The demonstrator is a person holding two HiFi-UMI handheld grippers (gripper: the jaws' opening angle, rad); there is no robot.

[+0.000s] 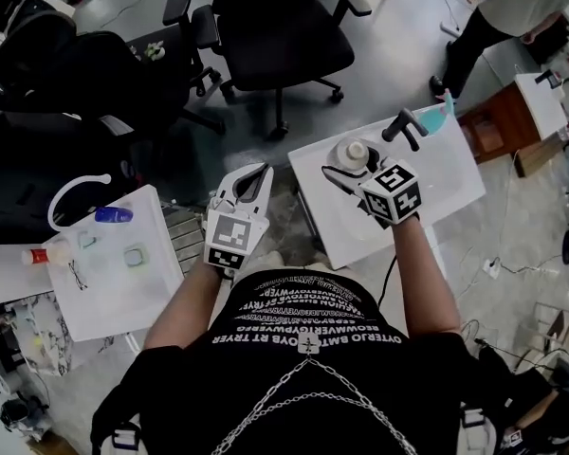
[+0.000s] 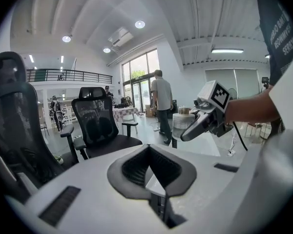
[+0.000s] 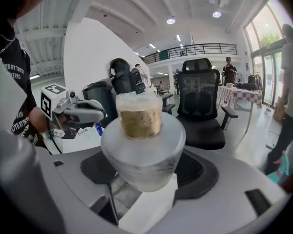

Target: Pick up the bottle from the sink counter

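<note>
A frosted bottle [image 1: 353, 152] with a pale cork-like cap sits between the jaws of my right gripper [image 1: 349, 167], which is shut on it. It hangs just above the white sink counter [image 1: 446, 190], near the counter's left part. In the right gripper view the bottle [image 3: 142, 145] fills the middle, tilted toward the camera, with its cap upward. My left gripper [image 1: 250, 182] is shut and holds nothing. It hovers over the gap left of the counter. In the left gripper view, the right gripper [image 2: 203, 119] shows with the bottle [image 2: 182, 124].
A black faucet [image 1: 404, 125] and a teal item [image 1: 437, 116] stand at the counter's far edge. A white table [image 1: 156, 282] at the left holds a blue bottle [image 1: 113, 215] and a red-capped bottle [image 1: 44, 253]. Black office chairs [image 1: 275, 36] stand behind. A person [image 1: 512, 12] stands at the far right.
</note>
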